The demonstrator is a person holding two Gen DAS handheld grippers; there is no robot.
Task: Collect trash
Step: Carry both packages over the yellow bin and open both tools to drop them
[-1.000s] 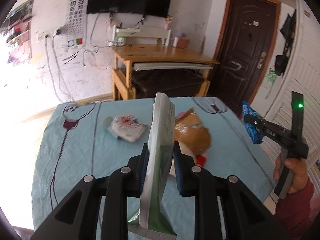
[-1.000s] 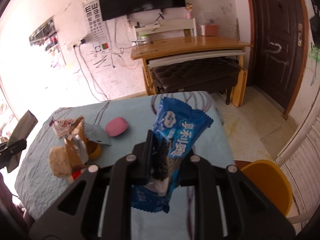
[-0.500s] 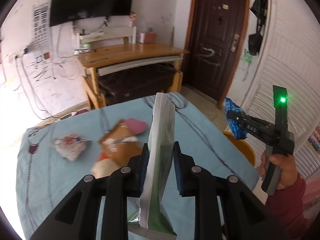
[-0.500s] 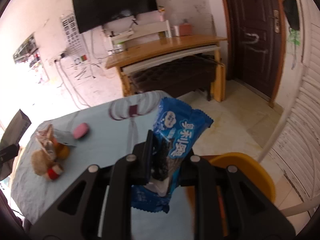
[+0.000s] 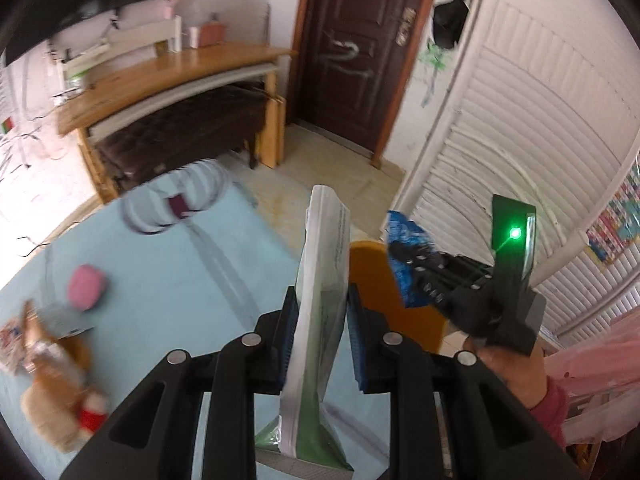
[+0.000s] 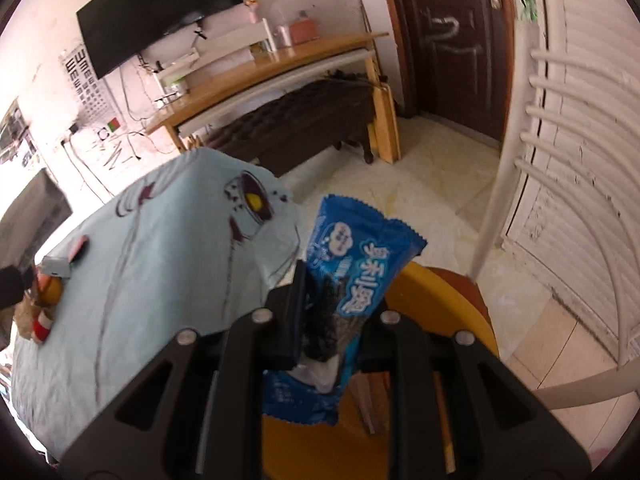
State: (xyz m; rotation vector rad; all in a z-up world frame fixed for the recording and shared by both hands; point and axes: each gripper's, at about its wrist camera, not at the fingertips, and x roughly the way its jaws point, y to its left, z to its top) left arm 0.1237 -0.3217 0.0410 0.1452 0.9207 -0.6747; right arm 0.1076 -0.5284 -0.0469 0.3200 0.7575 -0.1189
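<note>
My left gripper is shut on a flat white-and-green packet, held upright over the table's right edge. My right gripper is shut on a blue snack wrapper and holds it above a yellow bin beside the table. The right gripper with the blue wrapper also shows in the left wrist view, above the yellow bin. More trash stays on the light-blue tablecloth: a pink piece and a brown and red pile.
A white chair frame stands beside the bin. White louvred doors, a dark door and a wooden desk lie beyond the table. A tiled floor lies between table and door.
Both grippers have swung right, away from the table's middle toward the yellow bin. The right gripper with the blue wrapper now hangs over the bin. Both grips are unchanged.
</note>
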